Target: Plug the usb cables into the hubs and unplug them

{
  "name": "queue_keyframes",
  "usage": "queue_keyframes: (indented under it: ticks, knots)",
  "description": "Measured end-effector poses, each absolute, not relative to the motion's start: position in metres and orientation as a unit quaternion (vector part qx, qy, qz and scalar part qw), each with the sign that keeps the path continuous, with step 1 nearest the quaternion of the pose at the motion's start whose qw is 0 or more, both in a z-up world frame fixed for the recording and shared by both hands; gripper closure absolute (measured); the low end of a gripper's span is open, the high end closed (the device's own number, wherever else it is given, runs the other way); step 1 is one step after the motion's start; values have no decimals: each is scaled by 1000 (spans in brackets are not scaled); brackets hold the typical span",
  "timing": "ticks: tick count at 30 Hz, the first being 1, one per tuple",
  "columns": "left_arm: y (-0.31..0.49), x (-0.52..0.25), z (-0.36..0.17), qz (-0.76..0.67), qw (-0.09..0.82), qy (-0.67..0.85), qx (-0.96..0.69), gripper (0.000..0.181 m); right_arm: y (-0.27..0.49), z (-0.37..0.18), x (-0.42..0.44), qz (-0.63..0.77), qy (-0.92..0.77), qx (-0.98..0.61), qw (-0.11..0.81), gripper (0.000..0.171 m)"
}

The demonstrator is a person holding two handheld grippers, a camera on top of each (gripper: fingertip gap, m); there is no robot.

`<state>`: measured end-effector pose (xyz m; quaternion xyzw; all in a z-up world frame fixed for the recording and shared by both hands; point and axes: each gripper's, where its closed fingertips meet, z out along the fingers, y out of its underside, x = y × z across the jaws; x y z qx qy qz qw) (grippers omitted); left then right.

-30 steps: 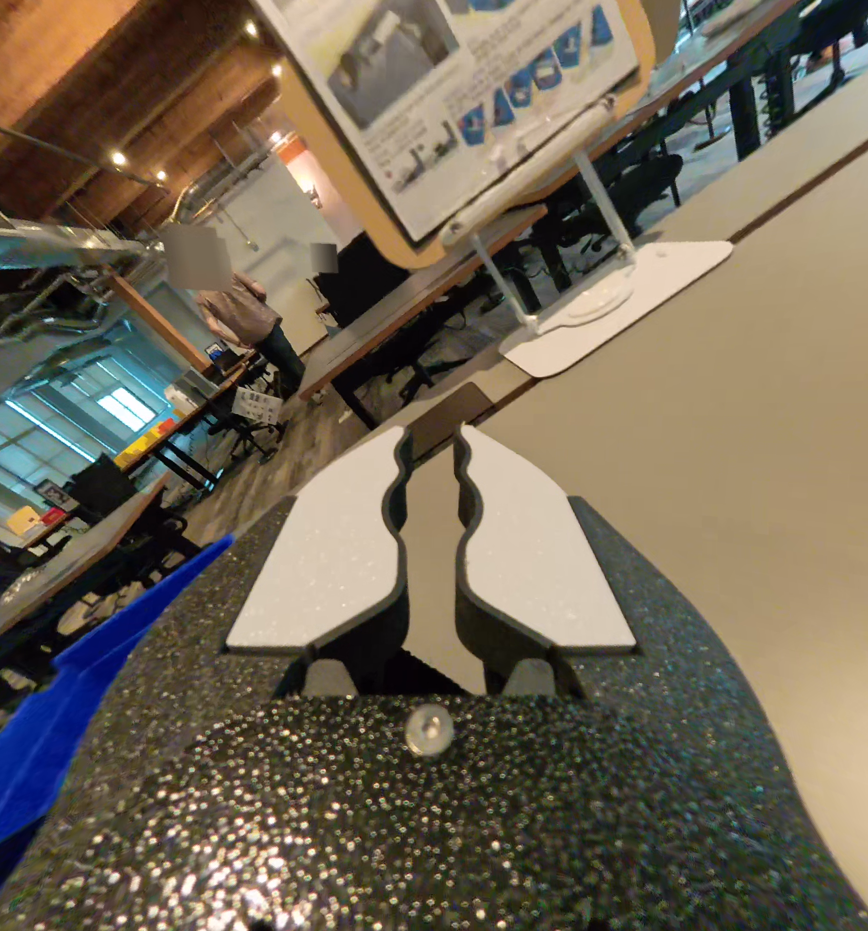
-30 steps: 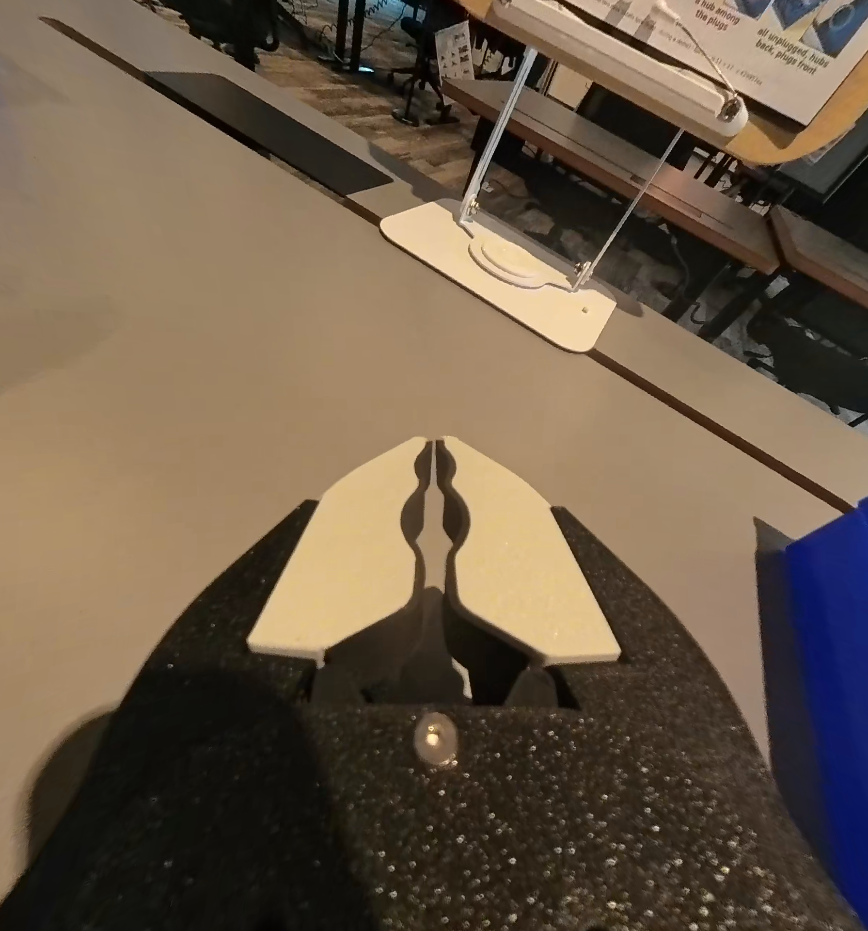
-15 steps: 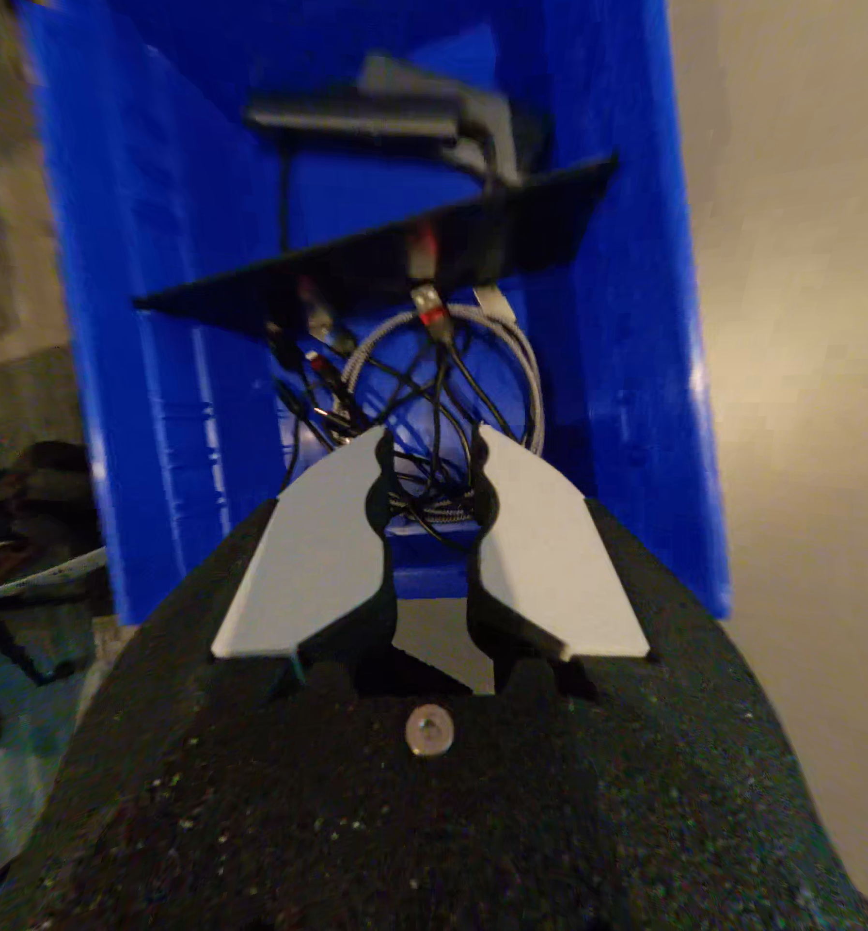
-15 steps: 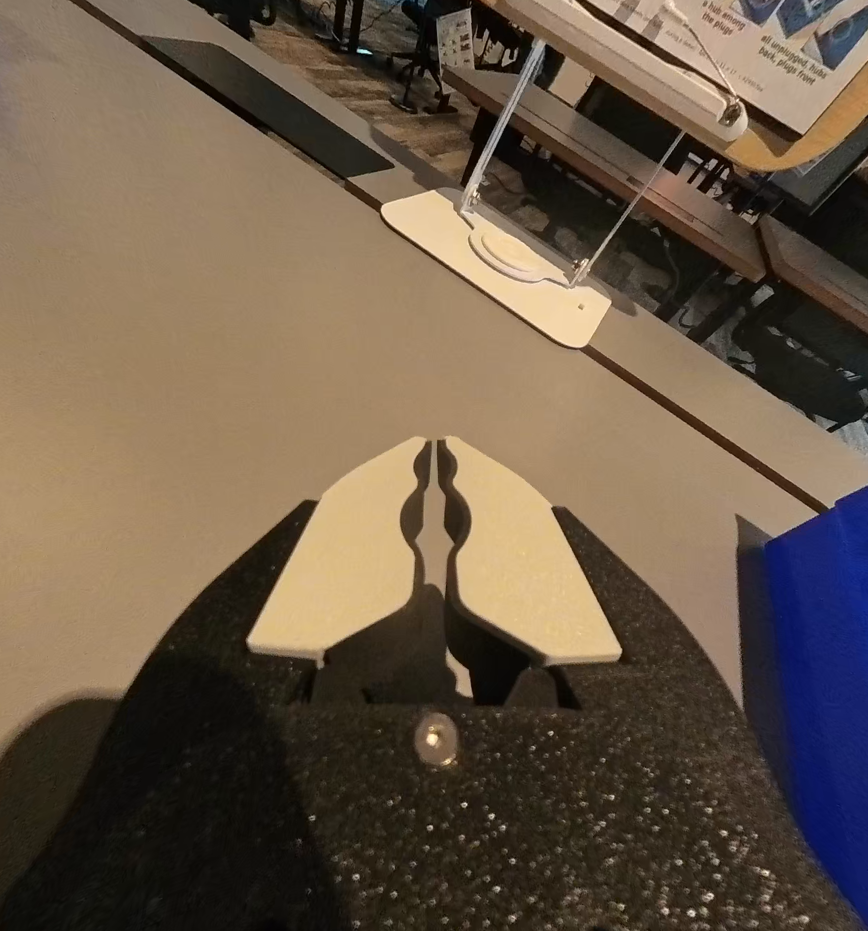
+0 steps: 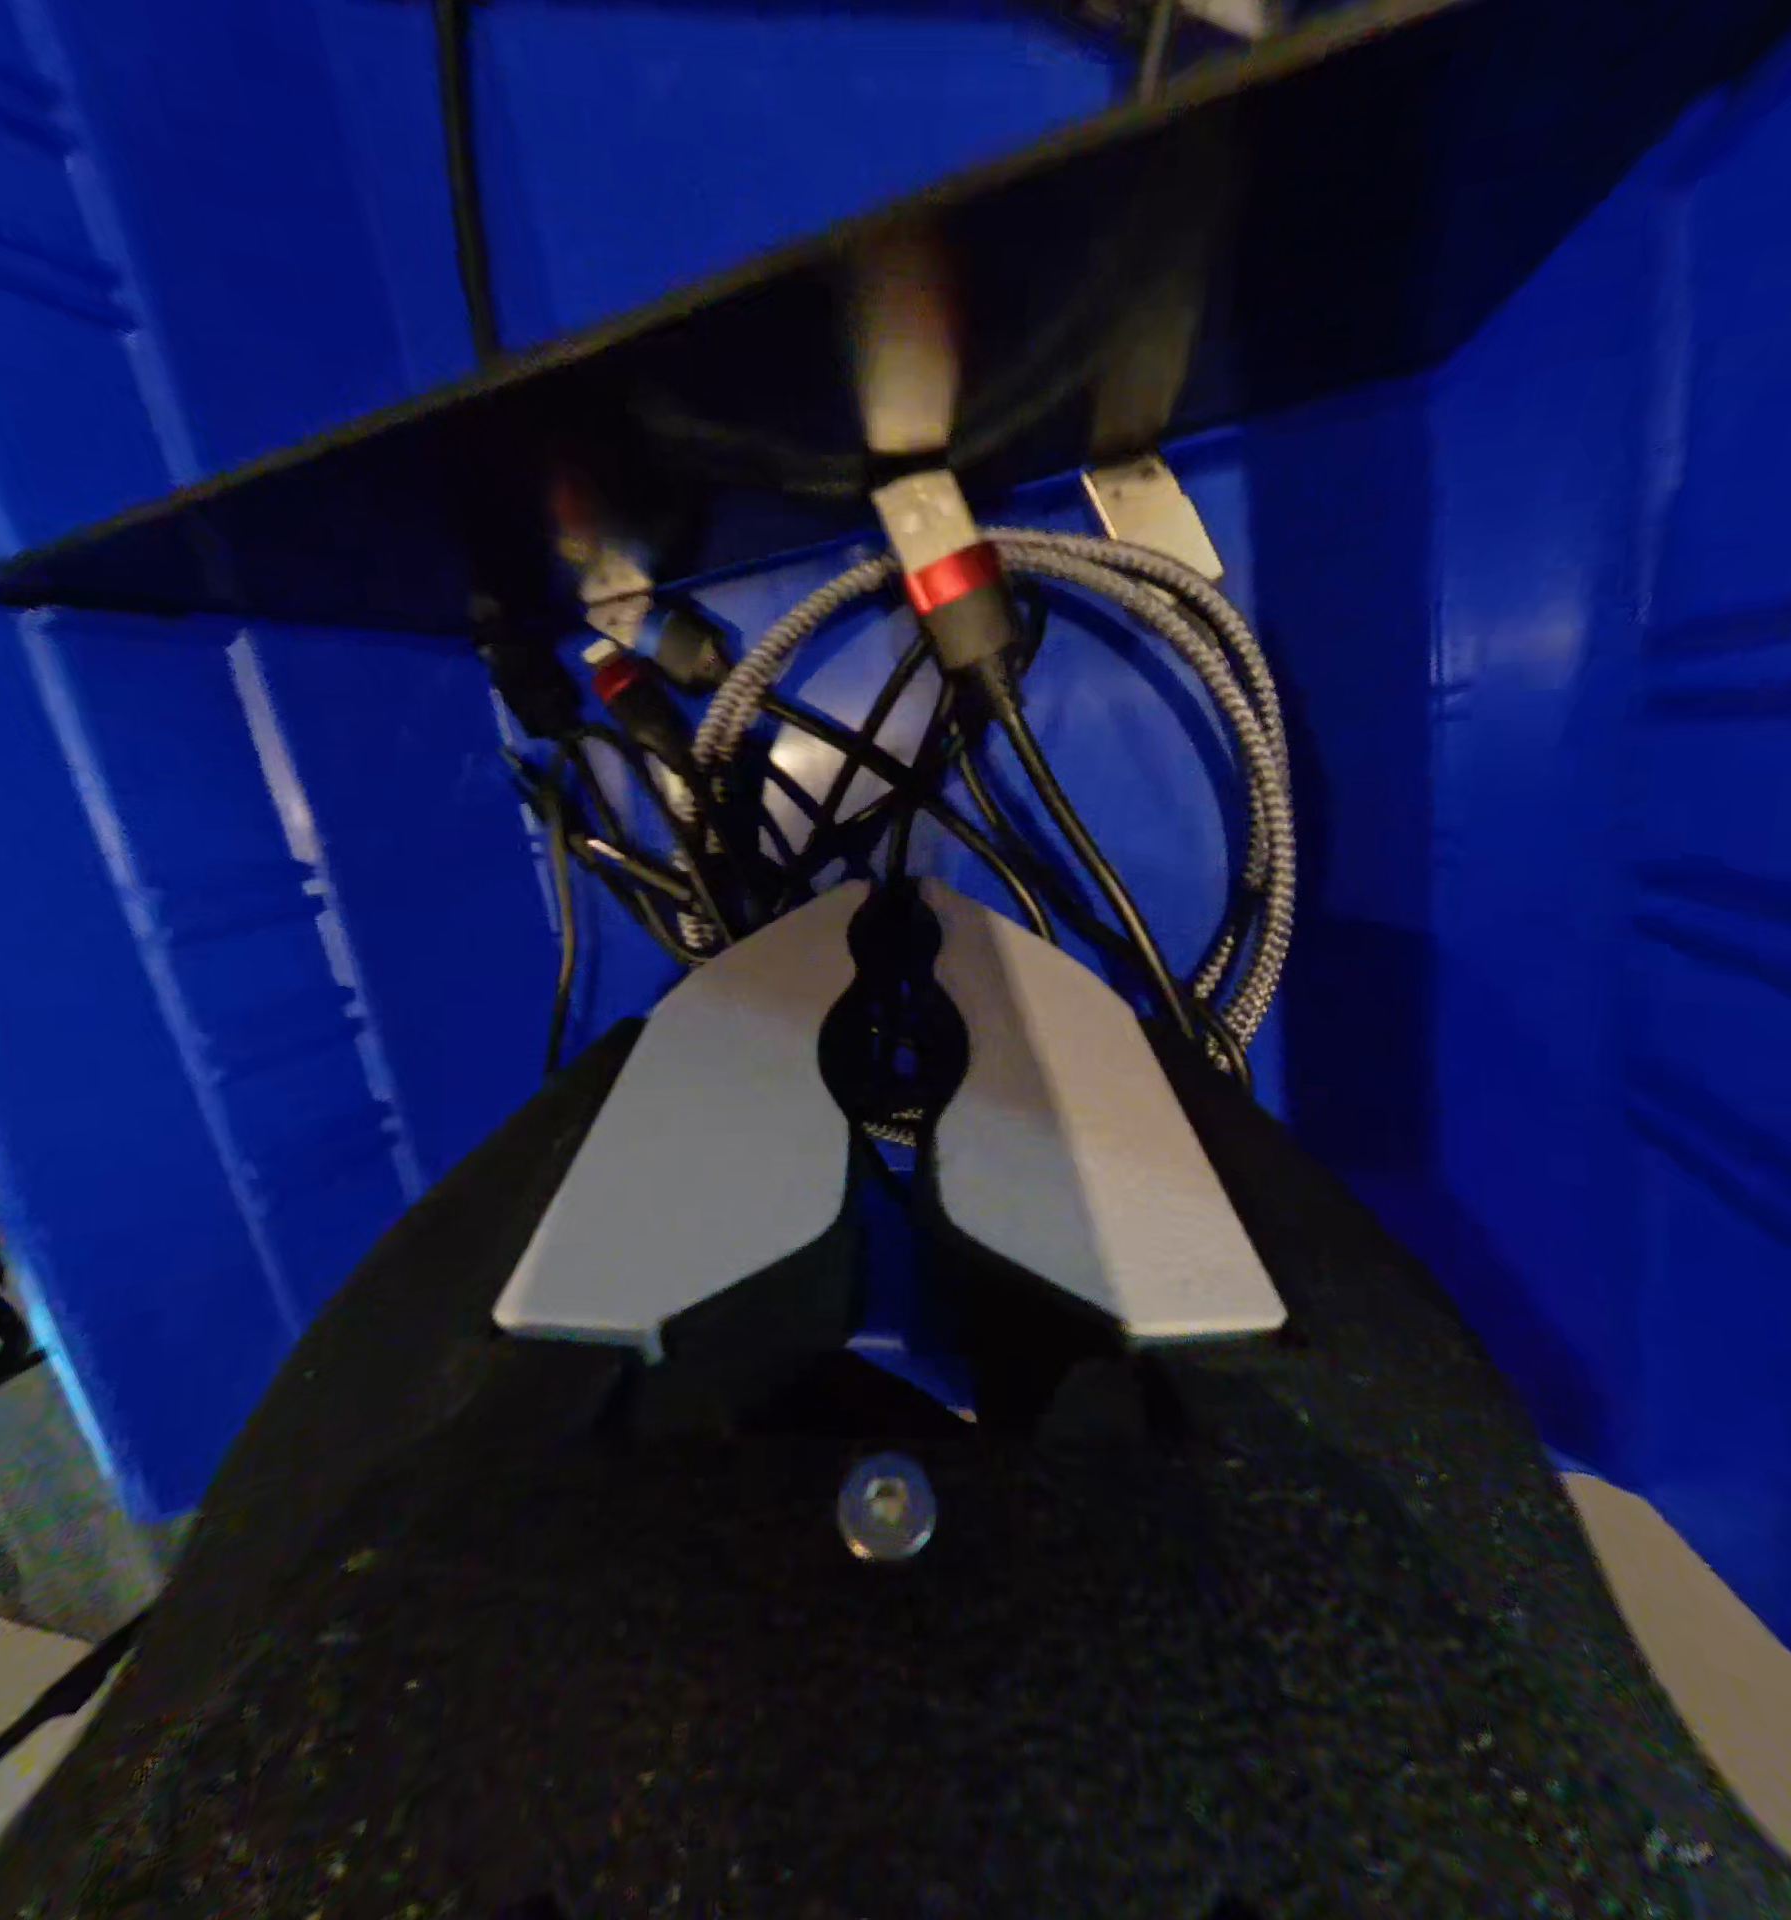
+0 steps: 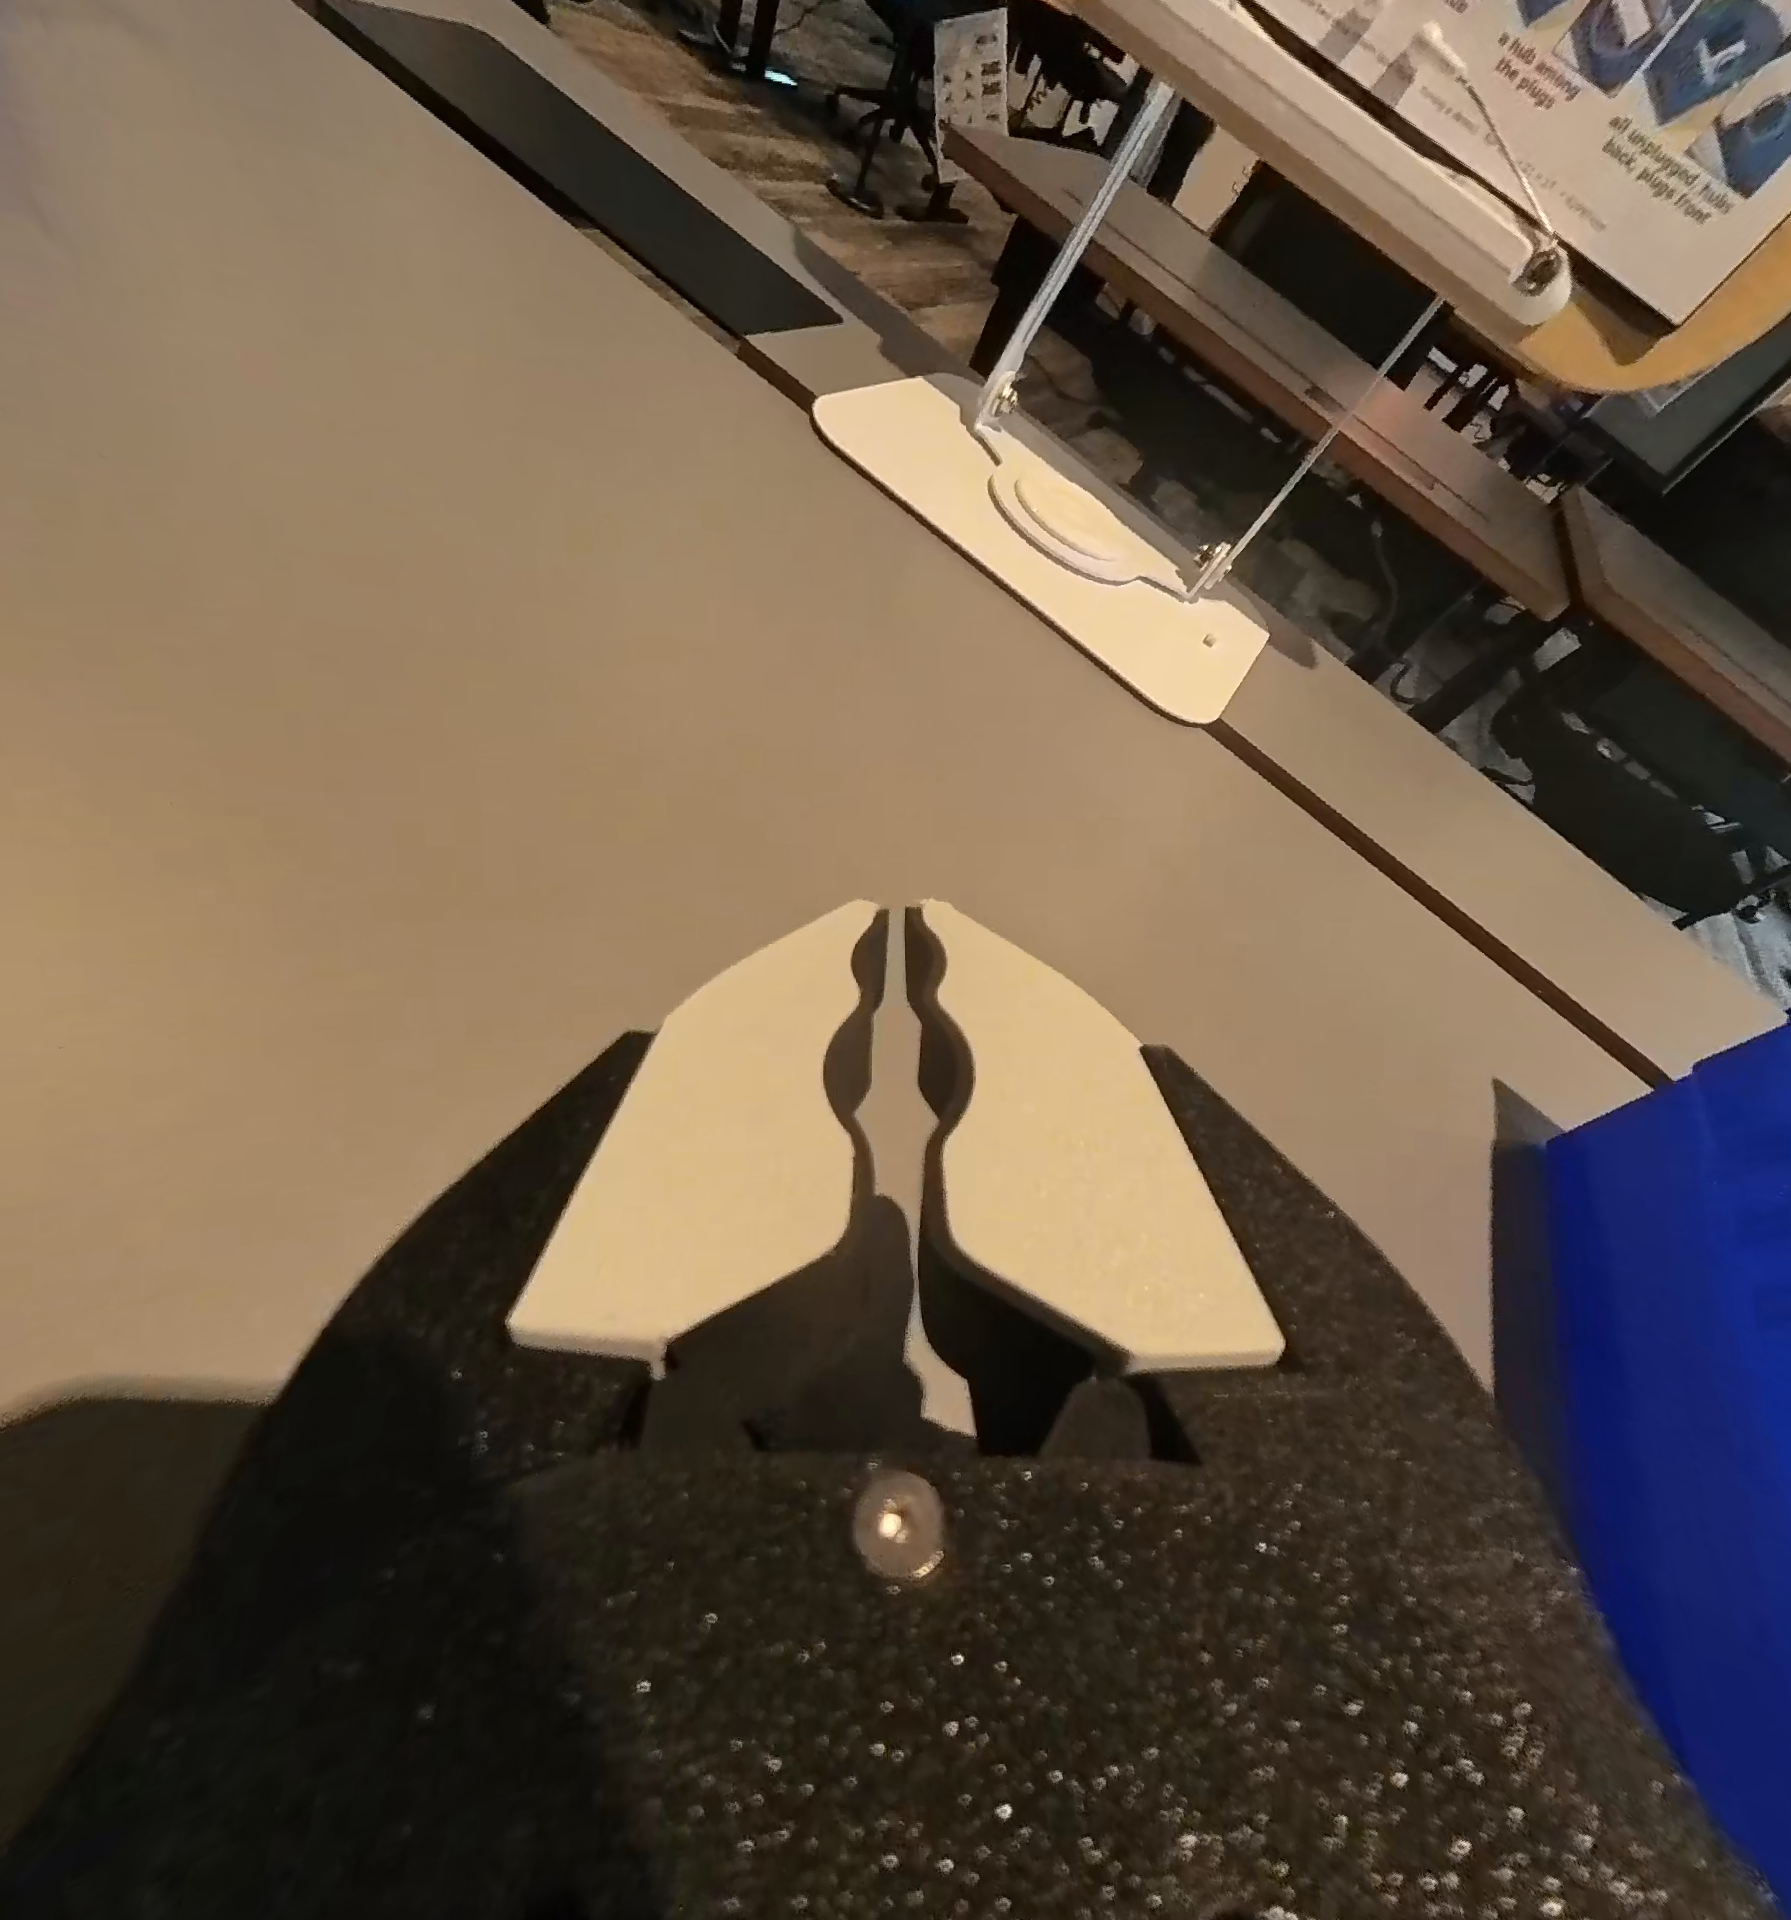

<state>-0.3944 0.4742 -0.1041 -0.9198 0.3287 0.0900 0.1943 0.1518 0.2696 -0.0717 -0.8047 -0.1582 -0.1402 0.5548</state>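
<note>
Left gripper (image 5: 896,904) in blue bin (image 5: 247,935), nearest the cables.
Fingers nearly together around black cable strands (image 5: 896,1039), grip uncertain; red-collared USB plug (image 5: 948,582) ahead, long axis fingerward. Right gripper (image 6: 891,912) nearly closed, empty.

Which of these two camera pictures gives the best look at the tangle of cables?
The left wrist view: the USB cables lie coiled inside the blue bin, just past the left tongs. The right wrist view shows no cables at all, only a corner of that bin's outer wall.
</note>
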Motion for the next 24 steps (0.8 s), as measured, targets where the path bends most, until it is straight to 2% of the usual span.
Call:
queue_keyframes:
  ticks: [1,15,24]
  knots:
    - [476,-395,-97,93,212,317,-920,178,270,-72,151,-141,-160,-805,554,168]
    - [487,-377,93,227,527,247,-781,179,270,-74,149,-140,-168,-807,549,168]
    - [498,-361,127,241,590,239,-733,179,270,-76,147,-140,-174,-808,546,168]
